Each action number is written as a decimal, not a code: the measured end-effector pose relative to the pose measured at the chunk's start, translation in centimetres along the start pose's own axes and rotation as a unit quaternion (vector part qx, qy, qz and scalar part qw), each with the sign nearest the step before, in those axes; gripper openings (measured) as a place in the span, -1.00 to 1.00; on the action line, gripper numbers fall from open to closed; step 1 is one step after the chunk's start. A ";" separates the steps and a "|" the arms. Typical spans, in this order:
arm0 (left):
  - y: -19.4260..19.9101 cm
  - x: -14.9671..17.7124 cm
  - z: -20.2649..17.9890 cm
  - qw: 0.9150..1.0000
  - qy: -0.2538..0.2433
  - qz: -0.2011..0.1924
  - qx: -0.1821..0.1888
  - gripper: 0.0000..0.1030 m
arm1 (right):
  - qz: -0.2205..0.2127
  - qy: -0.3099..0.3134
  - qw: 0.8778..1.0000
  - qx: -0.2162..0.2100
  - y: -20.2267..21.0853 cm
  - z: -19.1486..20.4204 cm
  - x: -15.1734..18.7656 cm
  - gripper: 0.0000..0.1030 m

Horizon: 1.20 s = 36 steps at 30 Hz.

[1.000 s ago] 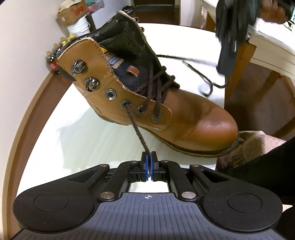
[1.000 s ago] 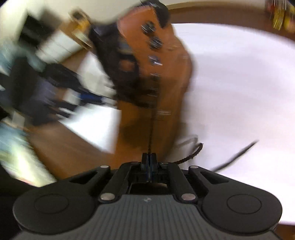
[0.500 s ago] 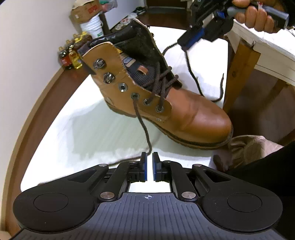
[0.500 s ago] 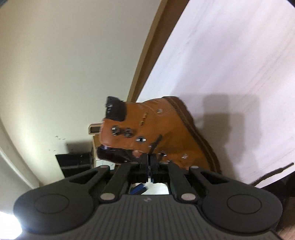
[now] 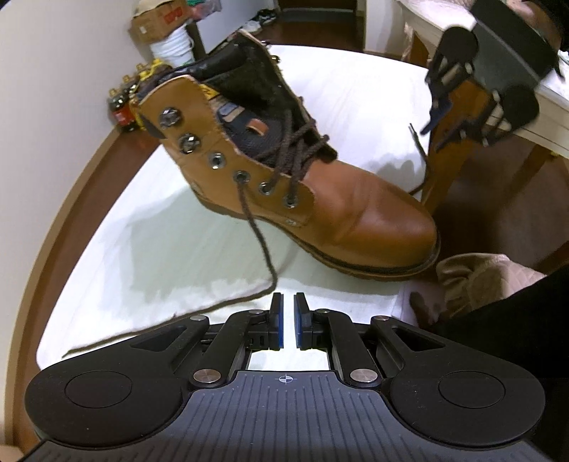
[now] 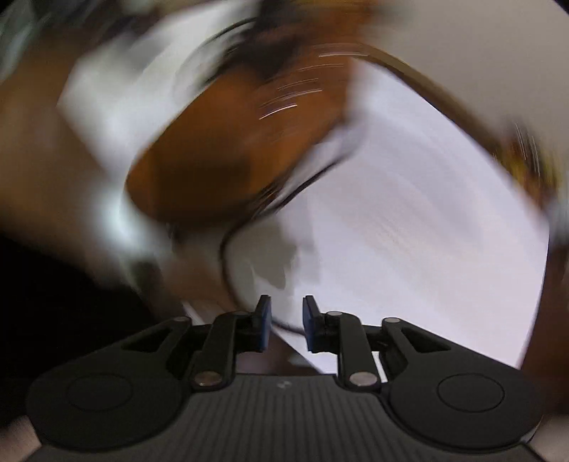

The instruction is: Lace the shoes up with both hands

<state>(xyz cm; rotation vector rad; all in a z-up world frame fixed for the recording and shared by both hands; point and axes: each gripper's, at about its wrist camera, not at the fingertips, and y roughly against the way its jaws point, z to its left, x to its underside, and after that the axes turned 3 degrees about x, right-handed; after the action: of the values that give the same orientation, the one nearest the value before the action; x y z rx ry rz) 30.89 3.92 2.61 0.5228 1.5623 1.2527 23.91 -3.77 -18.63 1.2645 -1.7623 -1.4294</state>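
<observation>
A tan leather boot [image 5: 320,199] lies on white bedding [image 5: 160,256], toe to the right, laced through its lower eyelets. A dark brown lace [image 5: 261,245] hangs from a near-side eyelet and trails left over the sheet. My left gripper [image 5: 288,312] hovers just in front of it, open a narrow gap, nothing between the pads. My right gripper [image 5: 435,121] is raised at the upper right, with the other lace end [image 5: 415,137] dangling loose beside it. In the blurred right wrist view the right gripper [image 6: 286,318] has its jaws opening; a thin lace strand [image 6: 225,256] curves past, unpinched, below the boot [image 6: 220,152].
Small bottles [image 5: 124,106] stand along the wall, with a cardboard box [image 5: 160,21] on a white bucket [image 5: 174,49] behind the boot. A wooden table leg [image 5: 444,167] rises right of the toe. A beige cloth [image 5: 480,280] and a dark sleeve [image 5: 515,327] lie at the right.
The left gripper let go of the lace, which dropped onto the sheet. The right gripper opened too and its lace end hangs free. The right view swung round fast.
</observation>
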 end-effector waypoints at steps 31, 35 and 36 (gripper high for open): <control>3.5 -2.8 0.7 0.987 0.098 -0.090 0.085 -0.78 | -0.109 -0.696 0.643 -0.300 -1.5 -10.4 5.7 -0.95; 4.7 -3.4 -0.2 0.984 0.074 -0.114 0.115 -0.78 | -0.174 -0.794 0.486 -0.321 0.8 -8.6 8.3 -0.95; 4.9 -3.6 -0.3 0.982 0.073 -0.120 0.125 -0.78 | -0.189 -0.810 0.457 -0.316 1.6 -7.9 8.8 -0.95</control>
<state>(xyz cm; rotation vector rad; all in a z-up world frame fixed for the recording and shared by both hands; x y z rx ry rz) 30.81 2.66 8.61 0.3916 1.8596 0.9338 26.41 -15.20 -16.03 -0.7327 -1.0789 -3.6492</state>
